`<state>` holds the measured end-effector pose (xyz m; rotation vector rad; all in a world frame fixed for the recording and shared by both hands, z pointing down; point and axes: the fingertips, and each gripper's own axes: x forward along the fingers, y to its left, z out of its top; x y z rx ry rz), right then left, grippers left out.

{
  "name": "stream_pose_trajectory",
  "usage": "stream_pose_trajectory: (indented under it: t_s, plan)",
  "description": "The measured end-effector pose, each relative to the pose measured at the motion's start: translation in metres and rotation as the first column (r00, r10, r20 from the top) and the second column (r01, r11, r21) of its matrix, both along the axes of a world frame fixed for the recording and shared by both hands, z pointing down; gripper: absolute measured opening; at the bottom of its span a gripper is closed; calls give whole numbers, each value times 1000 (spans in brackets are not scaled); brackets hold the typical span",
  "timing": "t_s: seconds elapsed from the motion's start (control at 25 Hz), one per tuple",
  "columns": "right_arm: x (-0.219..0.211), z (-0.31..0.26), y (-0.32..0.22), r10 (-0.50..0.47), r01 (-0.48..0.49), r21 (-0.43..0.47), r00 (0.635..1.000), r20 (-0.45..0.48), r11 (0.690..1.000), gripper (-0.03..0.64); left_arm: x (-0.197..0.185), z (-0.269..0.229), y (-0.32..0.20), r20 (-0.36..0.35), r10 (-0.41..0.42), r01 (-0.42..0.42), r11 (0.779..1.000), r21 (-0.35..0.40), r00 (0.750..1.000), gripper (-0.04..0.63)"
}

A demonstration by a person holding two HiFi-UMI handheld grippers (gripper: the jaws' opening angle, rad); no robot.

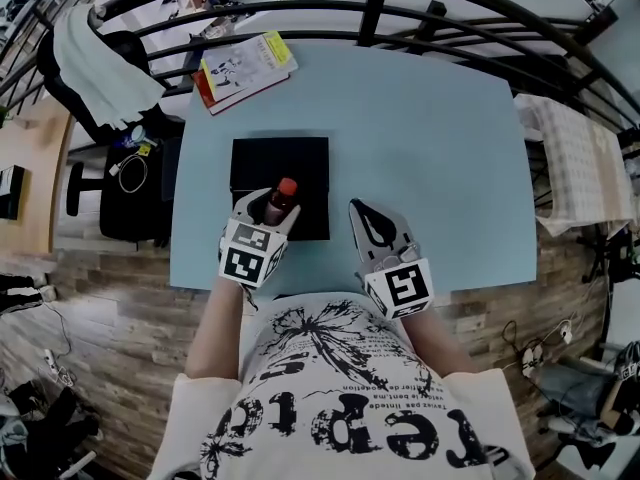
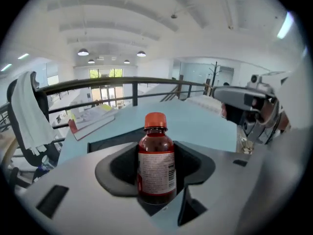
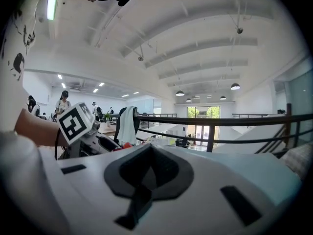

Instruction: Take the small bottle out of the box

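A small brown bottle point(image 1: 281, 200) with a red cap and a white label stands upright between the jaws of my left gripper point(image 1: 272, 206), which is shut on it. In the head view it is over the near half of the flat black box point(image 1: 262, 164) on the light blue table point(image 1: 430, 158). The left gripper view shows the bottle point(image 2: 156, 163) clamped in the left gripper point(image 2: 156, 177), with the box's dark edge point(image 2: 110, 139) behind. My right gripper point(image 1: 362, 216) hovers just right of the box, shut and empty. In its own view the right gripper point(image 3: 145, 180) holds nothing.
A stack of books point(image 1: 243, 69) lies at the table's far left corner. A black metal railing point(image 1: 400, 13) curves behind the table. A chair with a white cloth point(image 1: 100, 73) stands to the left. A cloth-covered rack point(image 1: 585, 173) is at the right.
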<state>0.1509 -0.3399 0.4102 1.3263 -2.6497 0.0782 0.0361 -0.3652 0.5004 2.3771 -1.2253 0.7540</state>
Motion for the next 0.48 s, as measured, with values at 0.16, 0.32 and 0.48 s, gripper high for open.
stream_pose_trajectory:
  t_s: [0.16,0.32,0.48]
  plan:
    - [-3,-13,-6,2,-2,33,1000,3,999,9,-3,-58,-4,-85,-38,53,981,185,996,230]
    - [-6,-26,-11,-5,6,69,1000,-11,998,8,-12,-105,-4,-133,-68,109,937,331,989,230]
    - [-7,-35,-14,-7,8,96,1000,-6,995,8,-21,-139,2,-208,-60,151,878,454,976,230]
